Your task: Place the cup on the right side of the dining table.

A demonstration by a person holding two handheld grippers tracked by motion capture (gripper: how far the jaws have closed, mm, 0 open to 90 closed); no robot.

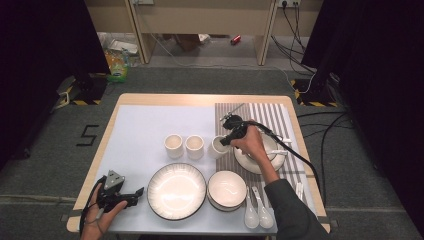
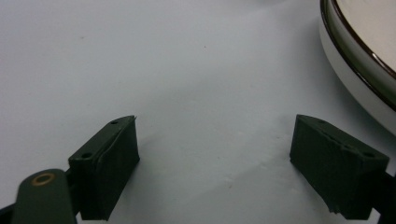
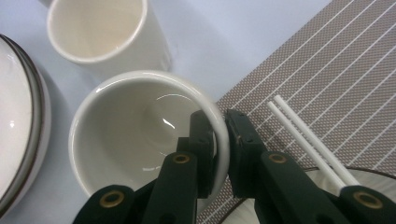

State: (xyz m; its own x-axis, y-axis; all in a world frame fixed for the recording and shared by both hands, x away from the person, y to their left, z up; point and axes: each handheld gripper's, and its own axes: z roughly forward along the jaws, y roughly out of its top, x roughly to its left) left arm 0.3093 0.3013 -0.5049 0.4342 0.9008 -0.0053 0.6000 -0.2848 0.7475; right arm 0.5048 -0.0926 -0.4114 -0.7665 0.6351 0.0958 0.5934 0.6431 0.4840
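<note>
At table centre, three white cups stand in a row; the right gripper [image 1: 226, 141] pinches the rim of the rightmost cup [image 3: 140, 140], one jaw inside and one outside its wall, at the edge of the striped placemat [image 3: 327, 65]. White chopsticks [image 3: 308, 140] lie at 3 o'clock of this cup. Toward 7 o'clock of the table, the left gripper [image 2: 215, 168] rests with jaws spread wide over bare surface, a dark-rimmed plate [image 2: 359, 60] at its 2 o'clock.
</note>
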